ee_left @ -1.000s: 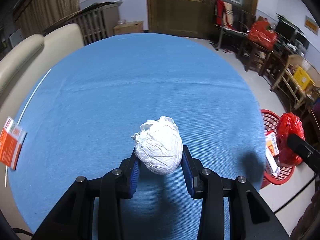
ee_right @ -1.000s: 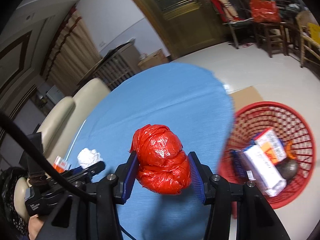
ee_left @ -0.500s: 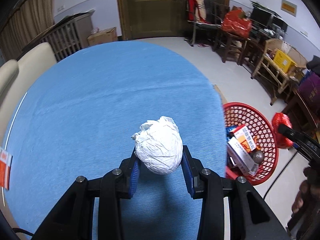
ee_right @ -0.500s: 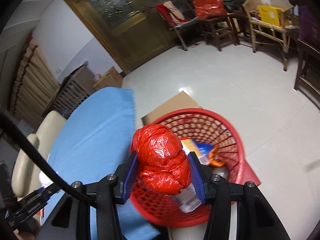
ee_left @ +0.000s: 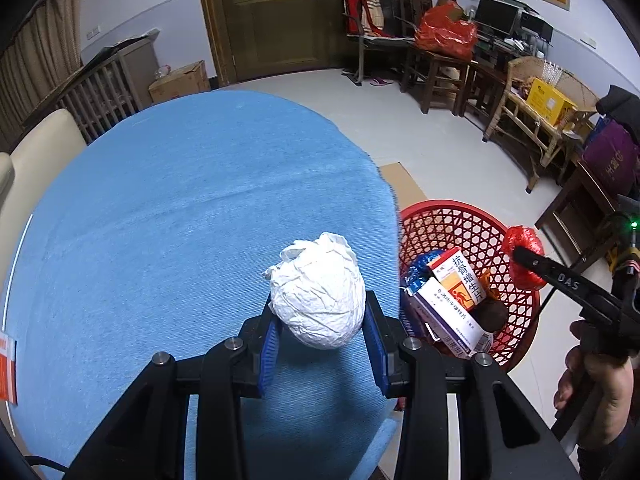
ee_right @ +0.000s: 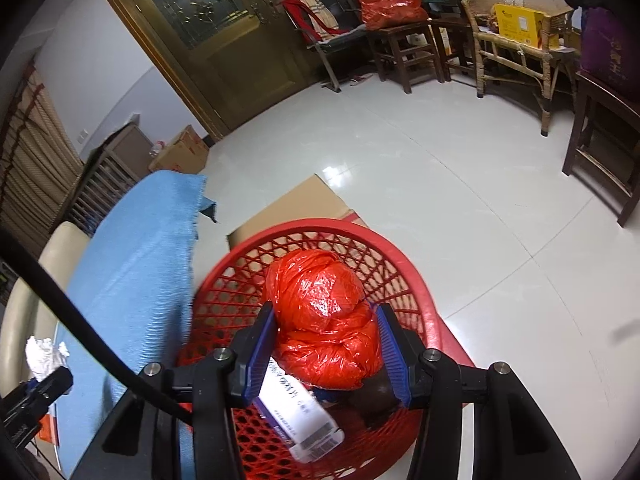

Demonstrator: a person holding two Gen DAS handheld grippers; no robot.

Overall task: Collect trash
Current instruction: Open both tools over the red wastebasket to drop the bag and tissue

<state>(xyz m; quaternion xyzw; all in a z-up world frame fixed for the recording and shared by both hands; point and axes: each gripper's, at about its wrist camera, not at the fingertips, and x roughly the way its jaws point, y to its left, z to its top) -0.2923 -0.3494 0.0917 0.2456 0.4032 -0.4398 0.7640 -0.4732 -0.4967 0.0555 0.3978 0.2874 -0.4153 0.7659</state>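
Observation:
My left gripper [ee_left: 320,308] is shut on a crumpled white paper ball [ee_left: 316,296] above the blue table [ee_left: 160,220], near its right edge. The red mesh basket [ee_left: 452,208] stands on the floor just right of the table. In the right wrist view my right gripper [ee_right: 326,316] hangs over the basket [ee_right: 320,226] with a balled red plastic bag [ee_right: 320,312] between its pads. Its jaws are opening, and the pads still touch the bag. The left wrist view shows that bag [ee_left: 522,240] above the basket's far rim.
Inside the basket lie a white and orange box [ee_left: 456,276], a longer white box [ee_right: 300,420], a blue wrapper and a dark round thing. An orange packet [ee_left: 6,372] lies at the table's left edge. Flat cardboard [ee_right: 292,204] lies under the basket. Wooden chairs line the far wall.
Both grippers swung right with their loads. The right one left the table and came down over the basket. The left one neared the table's right edge, bringing the basket into view.

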